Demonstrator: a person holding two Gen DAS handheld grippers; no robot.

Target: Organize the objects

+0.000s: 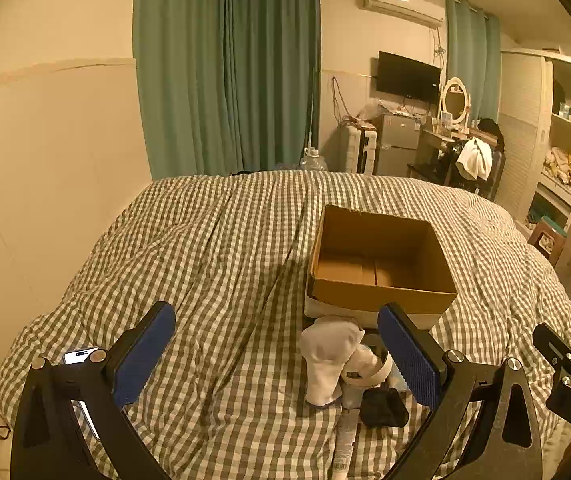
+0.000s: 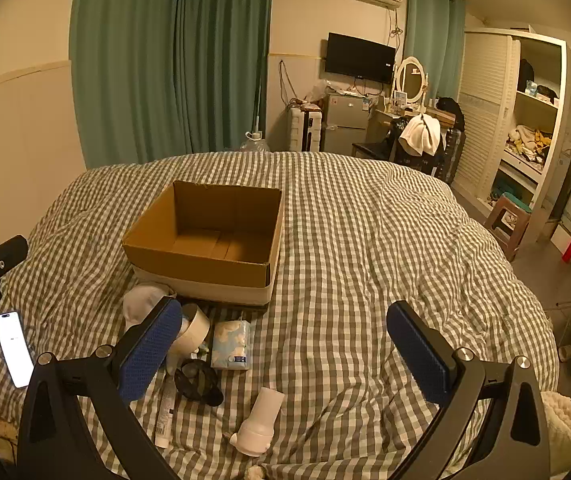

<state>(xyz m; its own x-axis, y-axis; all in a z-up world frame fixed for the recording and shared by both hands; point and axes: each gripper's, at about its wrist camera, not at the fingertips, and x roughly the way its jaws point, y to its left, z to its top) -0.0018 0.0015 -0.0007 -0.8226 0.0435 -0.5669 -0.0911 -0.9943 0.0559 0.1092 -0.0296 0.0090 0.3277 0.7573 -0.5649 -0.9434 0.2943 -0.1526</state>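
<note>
Left wrist view: raised above the near end of the bed (image 1: 213, 240), facing the curtains (image 1: 225, 68); cardboard box (image 1: 381, 264) right of centre. Right wrist view: same heading, set further right; box (image 2: 209, 240) left of centre. Both share bed, box, far wall.

We saw a grey-and-white checked bedcover (image 2: 345, 240), a brown cardboard box (image 2: 205, 236) with a white base, teal curtains (image 2: 169, 60), a pale blue floral tissue pack (image 2: 231, 344), and blue pads (image 2: 417, 352) on our black grippers.
</note>
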